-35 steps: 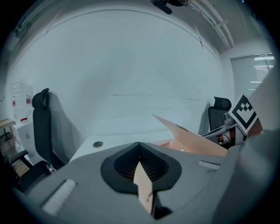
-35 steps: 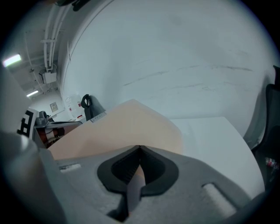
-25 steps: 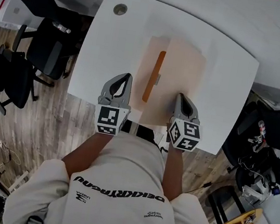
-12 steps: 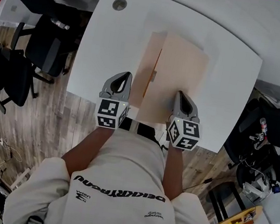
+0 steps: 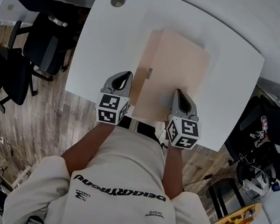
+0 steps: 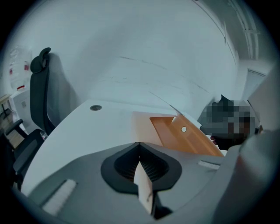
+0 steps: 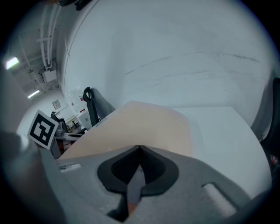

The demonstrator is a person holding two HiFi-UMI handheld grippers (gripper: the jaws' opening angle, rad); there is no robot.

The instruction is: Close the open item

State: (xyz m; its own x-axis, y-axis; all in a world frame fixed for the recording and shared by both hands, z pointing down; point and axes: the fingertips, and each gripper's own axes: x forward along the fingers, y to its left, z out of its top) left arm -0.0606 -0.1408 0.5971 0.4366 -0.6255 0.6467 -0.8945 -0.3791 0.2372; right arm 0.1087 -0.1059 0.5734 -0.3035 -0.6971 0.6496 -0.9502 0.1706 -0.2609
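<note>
One white table [image 5: 112, 52] carries a tan folder [image 5: 178, 72]. Left gripper [image 5: 127, 75] sits beside its left edge, right gripper [image 5: 178, 92] on its cover, both with jaws pressed together, empty. Only the left gripper view shows the cover ajar over an orange inside [image 6: 175, 133].

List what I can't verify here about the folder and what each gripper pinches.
- Folder contents: in the head view the top cover hides them; the left gripper view shows only an orange strip.
- Snap: fastened or not, too small in the head view.
- Which layer the right gripper pinches: the cover fills its view.
- Beyond the folder in the left gripper view: a mosaic patch covers it.
</note>
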